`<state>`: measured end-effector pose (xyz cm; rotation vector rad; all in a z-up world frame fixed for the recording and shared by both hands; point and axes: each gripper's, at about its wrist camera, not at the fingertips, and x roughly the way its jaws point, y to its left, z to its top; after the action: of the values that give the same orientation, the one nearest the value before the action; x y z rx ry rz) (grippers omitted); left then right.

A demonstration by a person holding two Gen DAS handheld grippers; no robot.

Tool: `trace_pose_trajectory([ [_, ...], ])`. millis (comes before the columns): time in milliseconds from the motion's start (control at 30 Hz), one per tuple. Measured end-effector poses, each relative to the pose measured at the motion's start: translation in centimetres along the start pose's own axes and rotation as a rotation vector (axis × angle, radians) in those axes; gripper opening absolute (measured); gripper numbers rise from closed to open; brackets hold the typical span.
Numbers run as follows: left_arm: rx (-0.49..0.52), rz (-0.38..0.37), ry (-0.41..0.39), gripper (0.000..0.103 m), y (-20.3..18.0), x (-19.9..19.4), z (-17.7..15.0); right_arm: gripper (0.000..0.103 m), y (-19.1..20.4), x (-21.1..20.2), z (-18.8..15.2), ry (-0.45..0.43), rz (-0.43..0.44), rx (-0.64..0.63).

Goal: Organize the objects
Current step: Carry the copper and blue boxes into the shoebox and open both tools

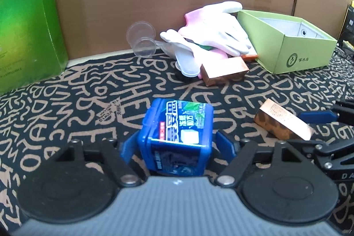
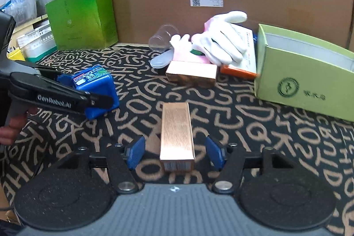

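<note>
The blue plastic box with a printed label [image 1: 177,136] stands on the patterned desk [image 1: 66,103] between the pads of the left hand-held gripper [image 1: 176,145], which angles downward; gaps show on both sides, so the jaws are loose around it. The right hand-held gripper [image 2: 176,152] also tilts down, its jaws wide around a long copper-coloured carton [image 2: 177,136] without touching it. Only the right wrist view shows the fingers [image 2: 13,125] holding the left tool's handle. Behind, the light green open cardboard box [image 1: 287,43] shows a bare white interior
</note>
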<state>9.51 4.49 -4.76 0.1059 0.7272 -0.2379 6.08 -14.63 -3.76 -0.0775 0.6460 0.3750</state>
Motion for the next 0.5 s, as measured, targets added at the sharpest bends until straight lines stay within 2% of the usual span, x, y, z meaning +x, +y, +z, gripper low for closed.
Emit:
trace_pose_trajectory([
  [67,0.005,0.002,-0.003,0.075,-0.2,0.1,0.2,0.057,0.0,0.6,0.2,0.004,-0.006,-0.004],
  [133,0.013,-0.005,-0.004,0.07,-0.2,0.3,0.3,0.05,-0.1,1.0,0.3,0.013,-0.009,0.004],
  [200,0.009,-0.002,0.003,0.065,-0.1,0.7,0.6,0.048,-0.1,1.1,0.2,0.014,-0.007,0.003],
  [433,-0.011,-0.002,0.017,0.067,0.1,1.6,0.7,0.048,-0.4,1.2,0.3,0.005,-0.004,0.012],
  [467,-0.01,-0.004,0.021,0.065,0.2,1.6,0.6,0.047,-0.5,1.2,0.2,0.003,-0.002,0.015],
  [500,-0.008,-0.007,0.023,0.065,0.2,1.6,0.6,0.042,-0.5,1.2,0.1,-0.001,0.0,0.015],
])
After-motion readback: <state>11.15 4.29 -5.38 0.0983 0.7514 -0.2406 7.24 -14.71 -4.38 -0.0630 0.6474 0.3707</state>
